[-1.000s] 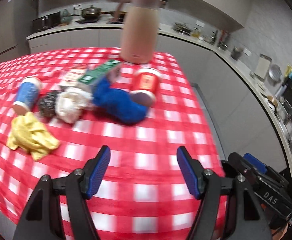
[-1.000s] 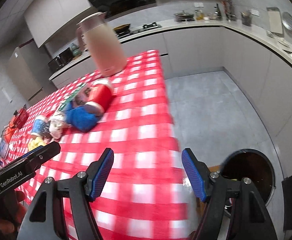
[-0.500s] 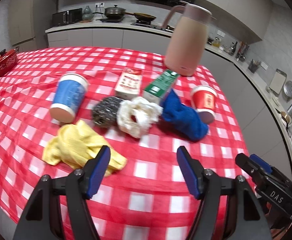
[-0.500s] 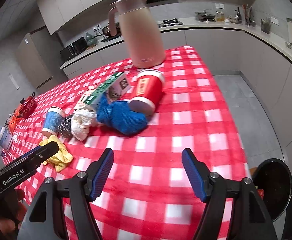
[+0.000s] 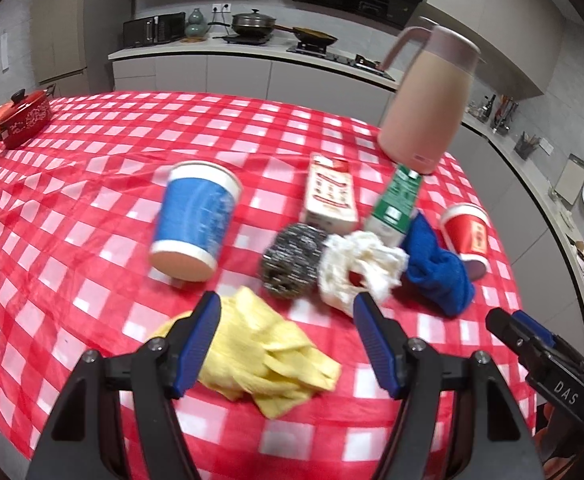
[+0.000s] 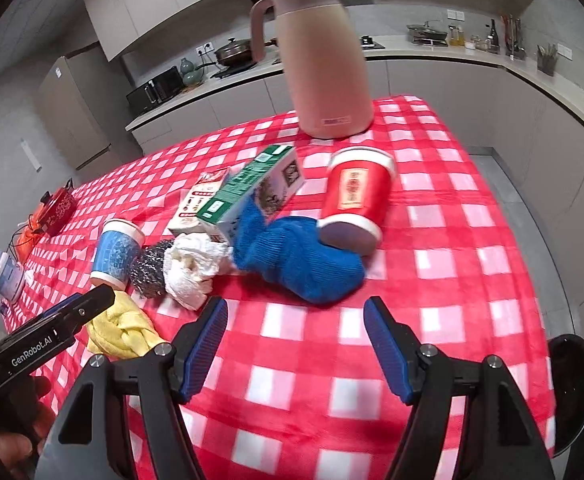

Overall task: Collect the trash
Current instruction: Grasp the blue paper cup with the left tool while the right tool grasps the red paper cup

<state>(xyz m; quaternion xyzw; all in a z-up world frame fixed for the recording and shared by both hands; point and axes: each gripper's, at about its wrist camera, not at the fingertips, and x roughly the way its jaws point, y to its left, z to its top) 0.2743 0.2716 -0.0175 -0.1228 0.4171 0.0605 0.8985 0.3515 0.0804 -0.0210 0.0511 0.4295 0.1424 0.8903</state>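
1. Left wrist view:
   - Left claw [image 5: 286, 314] stands wide with nothing gripped, above the near part of the red-checked surface [image 5: 92, 208].
   - Yellow cloth [image 5: 260, 354] lies just below and between its fingers; contact not clear.
   - Past it, a row of trash: blue cup [image 5: 194, 220] on its side, steel scourer [image 5: 292, 258], white paper wad [image 5: 359, 268], blue cloth [image 5: 437, 268], red cup [image 5: 465, 234] on its side.
   - Behind the row: white-red carton [image 5: 329, 196] and green carton [image 5: 395, 208]. Pink jug [image 5: 427, 98] upright at the back.
   - Red pot [image 5: 24, 118] far left. Tip of the right claw's finger [image 5: 531, 344] at lower right.

2. Right wrist view:
   - Right claw [image 6: 295, 322] is also wide and holds nothing, over bare cloth just short of the blue cloth [image 6: 299, 258].
   - Red cup [image 6: 355, 202] touches the blue cloth's far side; green carton [image 6: 252, 194] leans tilted on it.
   - To the left: paper wad [image 6: 194, 266], scourer [image 6: 148, 268], blue cup [image 6: 116, 250], yellow cloth [image 6: 122, 328].
   - Left claw's finger [image 6: 64, 324] pokes in at lower left beside the yellow cloth.
   - Black bin [image 6: 571, 392] sits on the floor off the surface's right edge.
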